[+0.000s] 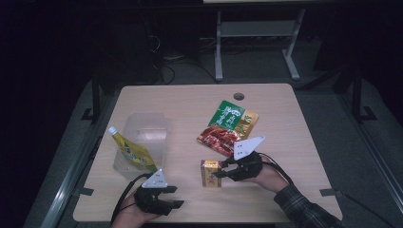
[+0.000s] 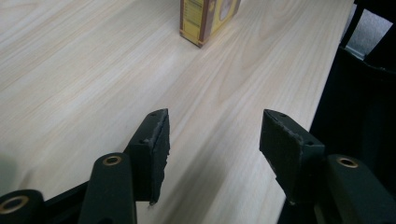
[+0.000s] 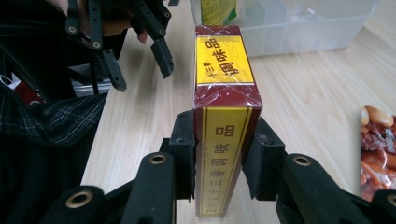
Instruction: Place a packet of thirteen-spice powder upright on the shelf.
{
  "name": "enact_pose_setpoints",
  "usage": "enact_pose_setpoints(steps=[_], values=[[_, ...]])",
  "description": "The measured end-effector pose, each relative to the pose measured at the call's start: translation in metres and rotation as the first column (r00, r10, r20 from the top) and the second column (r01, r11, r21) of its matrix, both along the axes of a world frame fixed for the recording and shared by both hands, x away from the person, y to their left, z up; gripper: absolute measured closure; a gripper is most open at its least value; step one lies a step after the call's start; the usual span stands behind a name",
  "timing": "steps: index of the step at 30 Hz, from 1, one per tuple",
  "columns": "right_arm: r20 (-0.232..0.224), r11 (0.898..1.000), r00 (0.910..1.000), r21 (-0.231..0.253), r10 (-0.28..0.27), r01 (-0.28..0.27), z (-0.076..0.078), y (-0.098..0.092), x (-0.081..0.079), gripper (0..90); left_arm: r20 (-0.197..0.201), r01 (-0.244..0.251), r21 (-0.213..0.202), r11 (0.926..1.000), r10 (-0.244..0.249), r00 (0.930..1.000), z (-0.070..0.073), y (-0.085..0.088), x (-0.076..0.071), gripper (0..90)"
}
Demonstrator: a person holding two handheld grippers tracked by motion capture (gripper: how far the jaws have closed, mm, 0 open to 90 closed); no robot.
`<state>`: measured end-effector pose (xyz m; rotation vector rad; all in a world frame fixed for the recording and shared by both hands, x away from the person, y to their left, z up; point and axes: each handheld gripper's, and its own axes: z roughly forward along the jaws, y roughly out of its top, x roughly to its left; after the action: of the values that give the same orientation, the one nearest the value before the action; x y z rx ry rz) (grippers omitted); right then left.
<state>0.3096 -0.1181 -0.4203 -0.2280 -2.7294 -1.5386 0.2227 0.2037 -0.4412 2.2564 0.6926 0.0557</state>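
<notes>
1. Seasoning box [image 2: 208,19]: upper part cut off by the top edge in the left gripper view; print there too blurred to read.
2. Same box in the right gripper view: lower sides hidden behind the right gripper [image 3: 227,156] pads; bottom cut by the frame edge.
3. Red snack packet [image 3: 378,149]: cut off by the right edge in the right gripper view.
4. Clear plastic bin [image 3: 299,28]: top cropped there; yellow pouch [image 3: 217,11] inside partly out of frame.
5. High view: packet lettering too small to read.
6. Left hand [image 1: 130,216]: cut by the bottom edge.
</notes>
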Motion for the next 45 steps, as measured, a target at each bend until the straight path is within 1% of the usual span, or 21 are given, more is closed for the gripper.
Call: enact_pose_setpoints(steps=[1,2,8,10,11,12,13,18,19,22,23,25,26,30,31,32,36,37,38,40,45], values=[[-0.01,1.0,1.0,0.005,0.001,-0.001,0.001,0.001,-0.001,67.4,-0.002,-0.004,-0.002,1.0,0.004,1.0,0.0,0.002,-0.001,41.2],[-0.003,1.0,1.0,0.006,0.002,-0.002,0.003,0.002,0.0,67.4,0.005,-0.003,0.002,1.0,0.003,1.0,0.001,0.003,-0.002,40.8],[0.04,1.0,0.999,0.016,-0.022,0.021,0.014,0.009,0.006,67.6,-0.007,-0.017,-0.009,0.9998,0.017,0.9998,0.0,0.008,-0.006,37.0],[0.059,1.0,0.9979,0.017,-0.028,0.027,0.018,0.014,0.011,67.7,-0.004,-0.008,-0.01,0.9999,0.008,1.0,0.0,0.007,-0.006,37.0],[0.056,0.999,0.9979,0.026,-0.032,0.03,0.02,0.016,0.013,67.7,-0.001,-0.007,-0.01,0.9999,0.007,1.0,0.0,0.007,-0.006,36.9],[0.065,0.999,0.9974,0.025,-0.031,0.029,0.022,0.019,0.016,67.7,-0.002,-0.005,-0.011,0.9999,0.005,1.0,0.0,0.006,-0.006,36.7],[0.072,0.999,0.9969,0.022,-0.03,0.029,0.024,0.023,0.018,67.7,-0.002,-0.003,-0.011,0.9999,0.003,1.0,0.0,0.007,-0.006,36.7],[0.097,0.999,0.9949,0.036,-0.026,0.023,0.031,0.041,0.032,67.6,-0.007,0.003,-0.017,0.9998,-0.003,1.0,0.0,0.007,-0.006,36.3],[0.091,0.999,0.9955,0.041,-0.026,0.022,0.031,0.044,0.034,67.6,-0.006,0.007,-0.016,0.9998,-0.007,1.0,0.0,0.006,-0.006,36.1],[0.103,0.999,0.9944,0.036,-0.021,0.017,0.034,0.054,0.041,67.7,-0.016,0.008,-0.026,0.9996,-0.009,0.9998,0.0,0.005,-0.007,35.9],[0.108,0.999,0.994,0.041,-0.019,0.014,0.035,0.057,0.043,67.7,-0.014,0.018,-0.023,0.9996,-0.018,0.9997,0.0,0.004,-0.006,35.9],[0.114,0.999,0.9934,0.033,-0.015,0.012,0.037,0.065,0.049,67.6,-0.019,0.023,-0.027,0.9994,-0.024,0.9995,-0.002,0.002,-0.007,35.9],[0.111,0.999,0.9937,0.032,-0.013,0.009,0.038,0.068,0.051,67.6,-0.013,0.03,-0.022,0.9993,-0.031,0.9994,-0.002,0.001,-0.007,35.9],[0.116,0.999,0.9932,0.046,-0.011,0.006,0.045,0.083,0.063,67.6,-0.03,0.033,-0.012,0.9994,-0.033,0.999,-0.003,-0.002,-0.008,35.5],[0.116,0.999,0.9932,0.053,-0.011,0.005,0.046,0.086,0.065,67.6,-0.02,0.041,-0.01,0.9991,-0.041,0.9989,-0.003,-0.002,-0.007,35.4],[0.112,0.998,0.9936,0.057,-0.015,0.008,0.049,0.09,0.067,67.6,-0.022,0.042,-0.01,0.9991,-0.043,0.9989,-0.003,-0.003,-0.007,35.4],[0.129,0.998,0.9916,0.061,-0.003,-0.005,0.055,0.105,0.075,67.6,-0.033,0.045,-0.011,0.9989,-0.045,0.9984,-0.004,-0.005,-0.008,34.8],[0.135,0.998,0.9909,0.067,0.001,-0.01,0.057,0.11,0.077,67.6,-0.032,0.05,-0.007,0.9987,-0.051,0.9982,-0.004,-0.004,-0.008,34.6],[0.122,0.997,0.9925,0.07,0.004,-0.013,0.059,0.115,0.079,67.6,-0.028,0.052,-0.003,0.9986,-0.052,0.9982,-0.004,-0.004,-0.007,34.4],[0.133,0.997,0.9911,0.073,0.007,-0.017,0.063,0.123,0.081,67.6,-0.03,0.05,-0.006,0.9987,-0.05,0.9983,-0.004,-0.005,-0.007,34.2],[0.14,0.996,0.9899,0.084,0.023,-0.035,0.07,0.143,0.088,67.5,-0.029,0.051,-0.008,0.9987,-0.051,0.9983,-0.004,-0.005,-0.007,34.2]])
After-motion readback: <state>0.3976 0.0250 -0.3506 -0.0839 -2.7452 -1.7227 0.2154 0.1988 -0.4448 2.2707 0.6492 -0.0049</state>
